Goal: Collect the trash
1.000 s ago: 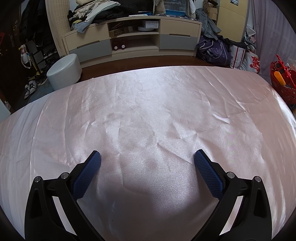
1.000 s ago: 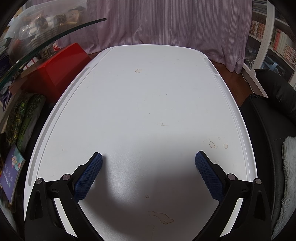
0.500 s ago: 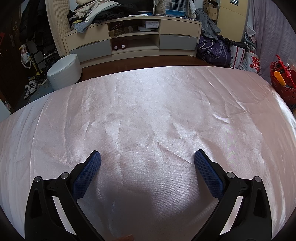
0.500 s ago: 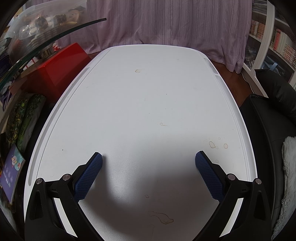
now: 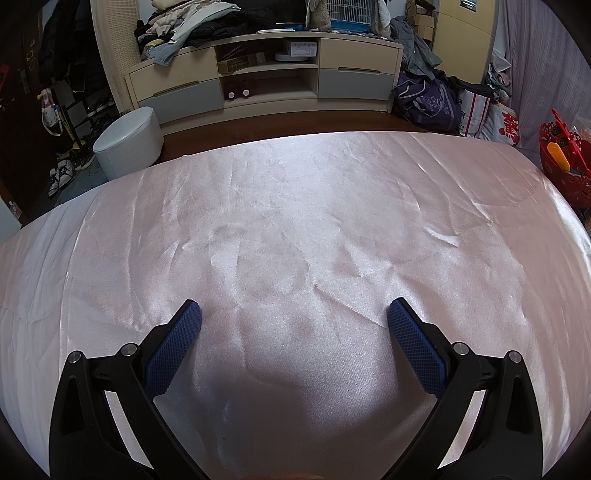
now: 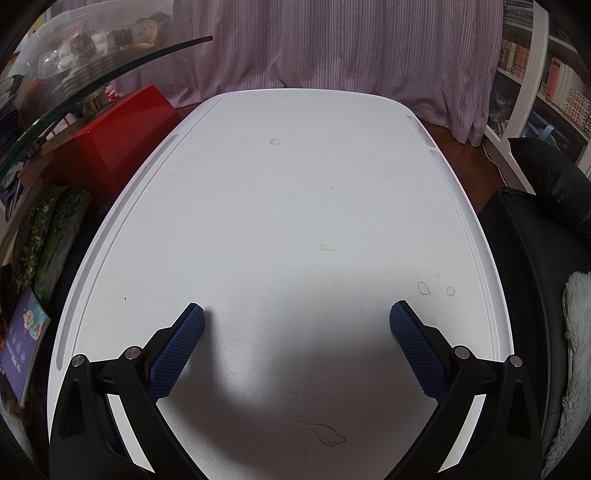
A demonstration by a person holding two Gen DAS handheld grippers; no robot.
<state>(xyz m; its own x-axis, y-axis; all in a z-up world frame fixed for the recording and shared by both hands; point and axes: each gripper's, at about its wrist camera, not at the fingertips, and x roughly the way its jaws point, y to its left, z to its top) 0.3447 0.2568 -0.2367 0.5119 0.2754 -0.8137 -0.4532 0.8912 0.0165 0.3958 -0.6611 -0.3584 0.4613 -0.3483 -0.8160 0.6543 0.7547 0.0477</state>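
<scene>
Over the pink satin cloth (image 5: 295, 221) the left hand-held gripper (image 5: 293, 314) hovers with its jaws spread wide and nothing between the blue ribbed pads (image 5: 173, 350). That cloth is creased and covers the whole surface under it. At the far left of this view a pale round stool (image 5: 129, 142) stands on the floor beside a row of shoes (image 5: 62, 173). Behind it runs a low cabinet (image 5: 266, 74) with drawers and open shelves, and clothes (image 5: 184, 22) are heaped on its top. Further right sit a dark purple bag (image 5: 428, 103) and a red basket (image 5: 565, 162) at the cloth's edge.

The right hand-held gripper (image 6: 295, 317) is likewise wide open and empty, above a white bench (image 6: 295, 203). To the left of that bench are a curved glass shelf (image 6: 110, 74) and a red box (image 6: 122, 129). Brown ring stains (image 6: 424, 288) mark the bench top, most of them toward its right side and near edge. A purple curtain (image 6: 332, 44) hangs behind, with a bookshelf (image 6: 546, 74) and a black chair (image 6: 535, 258) at the right.

No trash can be made out on either surface in these views.
</scene>
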